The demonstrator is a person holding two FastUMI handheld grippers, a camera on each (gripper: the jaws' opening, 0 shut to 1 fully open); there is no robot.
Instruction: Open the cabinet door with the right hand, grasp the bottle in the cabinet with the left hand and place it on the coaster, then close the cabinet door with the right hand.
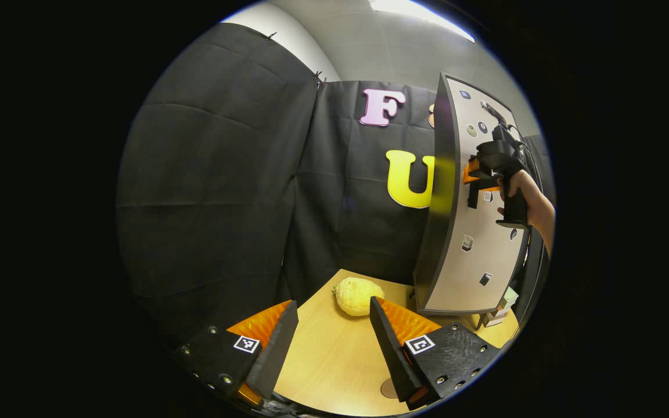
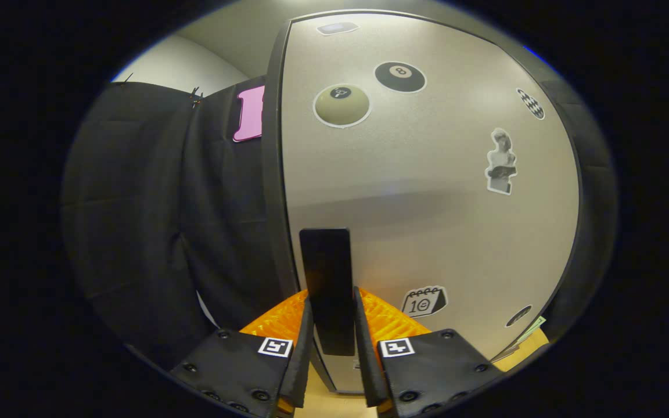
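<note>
The right gripper (image 2: 333, 348) has its jaws closed on the black handle (image 2: 327, 284) of the cabinet door (image 2: 427, 191), which stands ajar. The left gripper (image 1: 331, 342) hovers with jaws wide apart and empty above the counter (image 1: 328, 360), facing a yellow bumpy fruit (image 1: 358, 295) near the far edge.

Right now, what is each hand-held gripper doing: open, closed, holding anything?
Left hand-held gripper: open, empty, above the light wooden table.
Right hand-held gripper: closed on the black flat handle of the grey cabinet door.
</note>
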